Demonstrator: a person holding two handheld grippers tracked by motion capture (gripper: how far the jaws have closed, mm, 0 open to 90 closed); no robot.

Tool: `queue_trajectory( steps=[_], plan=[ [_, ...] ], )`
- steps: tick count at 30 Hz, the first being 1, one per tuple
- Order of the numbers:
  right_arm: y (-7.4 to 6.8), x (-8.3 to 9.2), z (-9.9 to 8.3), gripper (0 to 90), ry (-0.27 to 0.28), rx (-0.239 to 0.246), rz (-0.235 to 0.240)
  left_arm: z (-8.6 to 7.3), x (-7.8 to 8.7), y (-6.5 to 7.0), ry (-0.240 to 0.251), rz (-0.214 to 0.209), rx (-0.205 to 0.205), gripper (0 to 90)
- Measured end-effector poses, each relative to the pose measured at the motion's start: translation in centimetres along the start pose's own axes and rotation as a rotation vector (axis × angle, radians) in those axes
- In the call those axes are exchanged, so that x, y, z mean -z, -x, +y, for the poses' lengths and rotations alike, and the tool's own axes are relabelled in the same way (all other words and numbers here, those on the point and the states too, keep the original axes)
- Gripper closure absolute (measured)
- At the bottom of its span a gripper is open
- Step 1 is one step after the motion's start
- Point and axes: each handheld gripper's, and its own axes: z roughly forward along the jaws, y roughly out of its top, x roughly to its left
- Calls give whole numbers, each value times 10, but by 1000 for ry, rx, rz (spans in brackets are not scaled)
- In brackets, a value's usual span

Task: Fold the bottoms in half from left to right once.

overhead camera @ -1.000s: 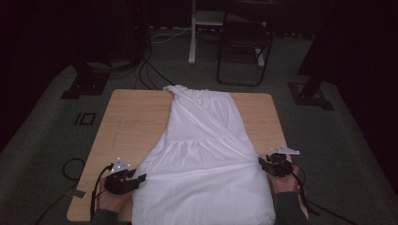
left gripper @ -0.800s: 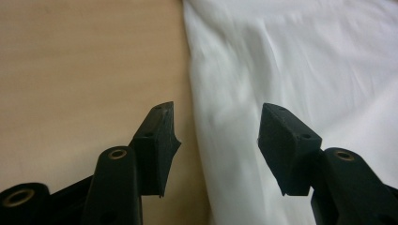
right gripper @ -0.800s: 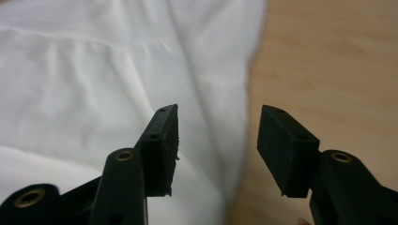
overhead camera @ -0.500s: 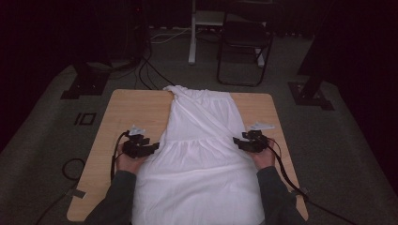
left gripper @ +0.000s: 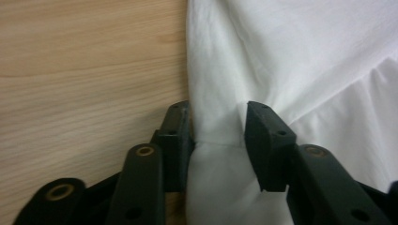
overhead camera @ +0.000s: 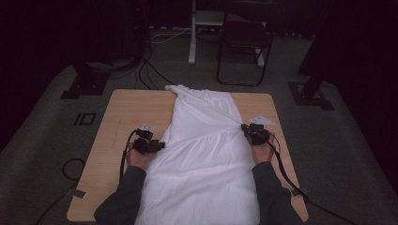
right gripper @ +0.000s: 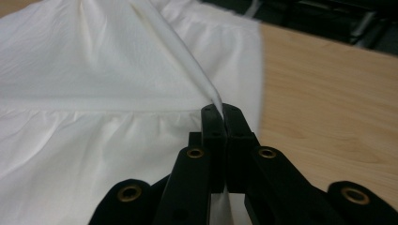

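Item: white dress [overhead camera: 206,154], laid flat along a wooden table [overhead camera: 122,117], hem toward the person, bodice at the far end. Right gripper [overhead camera: 248,131]: jaws together, clamped on a thin pinch of the dress's edge at the gathered waist seam; in the right gripper view the cloth rises as a taut ridge from between the pads [right gripper: 211,123] and runs away toward the bodice. Left gripper [overhead camera: 158,146]: jaws apart, straddling the opposite edge at the same seam, cloth between the fingers [left gripper: 174,136] but not yet pressed; they have just been closing. Handling note: the left jaws should likely close fully on the seam edge, catching all layers, level with the right grip, before any lift or fold, so the fabric moves evenly. Beyond the grippers: bodice, then bare table. Further off: a folding chair [overhead camera: 244,47] and floor cables [overhead camera: 145,70], dim. Not determinable: how many layers each pinch takes; the hem, cut off at the near frame edge.
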Motion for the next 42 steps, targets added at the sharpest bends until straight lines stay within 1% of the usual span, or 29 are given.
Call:
queue_trajectory(
  steps=[1, 2, 3, 5, 7, 8, 9, 10, 11, 12, 13, 14, 16, 18, 20, 22, 24, 26, 28, 29, 32, 33, 34, 35, 36, 37, 39, 40, 42],
  plan=[
    [2, -3, -2, 881, -26, -1, -2, 0, -1, 2, 3, 0, 0, 555],
    [2, -8, -5, 876, -52, 12, -19, 1, -2, 3, 3, 0, -2, 529],
    [3, -14, -10, 874, -82, 14, -24, 2, -3, 5, 0, 1, -6, 512],
    [5, -26, -20, 874, -130, -1, -37, 4, -5, 7, -3, 1, -9, 493],
    [6, -32, -27, 877, -152, -21, -40, 5, -7, 8, -1, -2, -11, 494],
    [6, -34, -29, 878, -162, -28, -39, 5, -8, 9, -3, -5, -23, 546],
    [6, -36, -32, 881, -177, -30, -37, 5, -9, 10, -3, -2, -39, 672],
    [5, -37, -33, 881, -170, -33, -38, 4, -9, 12, -3, 16, -63, 758],
    [6, -36, -32, 883, -175, -46, -32, 3, -8, 13, 3, 23, -80, 831],
    [6, -36, -32, 883, -175, -46, -32, 3, -8, 13, 3, 23, -80, 858],
    [6, -36, -32, 883, -178, -56, -22, -1, -5, 16, 21, 50, -112, 858],
    [8, -33, -34, 885, -178, -71, -4, -5, -3, 17, 28, 67, -123, 869],
    [9, -28, -39, 886, -166, -87, 28, -14, 3, 17, 51, 81, -129, 871],
    [8, -21, -46, 886, -156, -93, 58, -25, 10, 18, 67, 79, -127, 872],
    [6, -13, -52, 886, -152, -105, 88, -36, 16, 20, 76, 78, -137, 871],
    [1, -3, -57, 886, -157, -94, 105, -46, 23, 23, 83, 73, -143, 871],
    [-4, 8, -64, 885, -167, -78, 126, -57, 31, 25, 80, 67, -174, 868],
    [-9, 20, -71, 885, -169, -63, 147, -69, 39, 27, 84, 44, -157, 867],
    [-15, 32, -79, 885, -174, -61, 166, -80, 47, 30, 81, 28, -153, 865],
    [-18, 38, -82, 885, -179, -53, 173, -84, 51, 32, 76, 21, -156, 865],
    [-26, 55, -90, 883, -202, -35, 185, -93, 58, 38, 67, 21, -179, 860],
    [-28, 59, -93, 873, -208, -33, 189, -95, 58, 38, 71, 15, -175, 856],
    [-29, 63, -94, 818, -218, -39, 193, -95, 58, 38, 75, 17, -180, 850],
    [-30, 65, -93, 698, -219, -35, 186, -94, 57, 38, 72, 15, -185, 836],
    [-30, 66, -91, 617, -206, -14, 177, -93, 56, 37, 73, 11, -180, 807],
    [-29, 66, -88, 580, -185, -5, 178, -92, 55, 37, 77, 7, -173, 766],
    [-27, 64, -77, 523, -157, -6, 222, -91, 54, 35, 80, 2, -169, 706],
    [-27, 61, -69, 514, -142, 2, 235, -91, 54, 34, 83, -1, -165, 677],
    [-29, 50, -53, 499, -127, 31, 249, -91, 53, 33, 89, -16, -157, 655]
  ],
)
